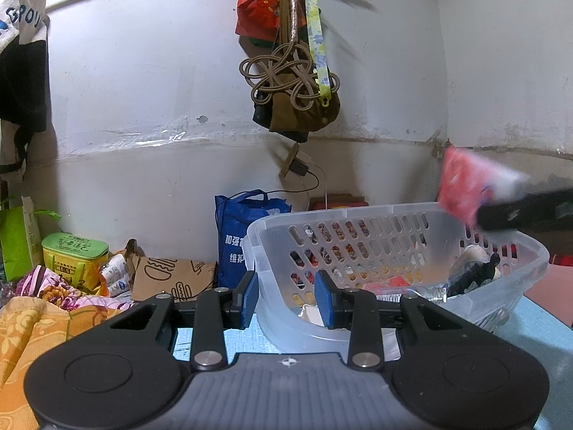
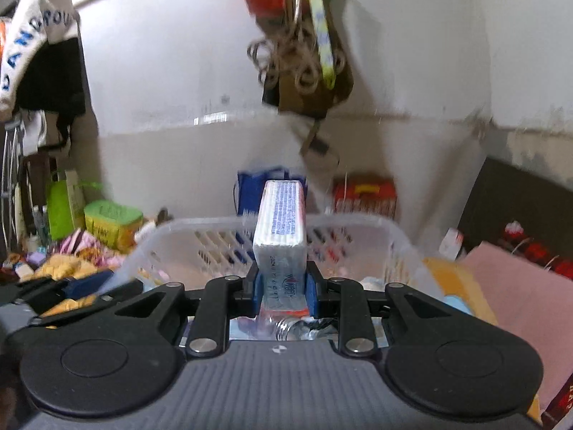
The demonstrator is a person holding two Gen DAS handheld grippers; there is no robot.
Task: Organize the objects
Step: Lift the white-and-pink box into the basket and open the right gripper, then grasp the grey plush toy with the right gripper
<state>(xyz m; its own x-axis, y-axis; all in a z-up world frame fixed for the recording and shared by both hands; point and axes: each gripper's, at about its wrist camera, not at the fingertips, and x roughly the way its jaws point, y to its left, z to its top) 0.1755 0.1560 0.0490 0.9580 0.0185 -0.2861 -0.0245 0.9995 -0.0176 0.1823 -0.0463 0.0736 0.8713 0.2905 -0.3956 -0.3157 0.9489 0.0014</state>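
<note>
basket [image 1: 358, 211]: translucent plastic | pack [image 2: 281, 222]: glossy, probably film-wrapped

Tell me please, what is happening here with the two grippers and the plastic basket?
A person is tidying loose things into a clear plastic basket. The right gripper is shut on a tissue pack and holds it above the basket, not yet released. The left gripper is open and holds nothing; its fingers straddle the basket's near rim. The basket already holds a few things, among them a clear bottle and some dark cloth.
</note>
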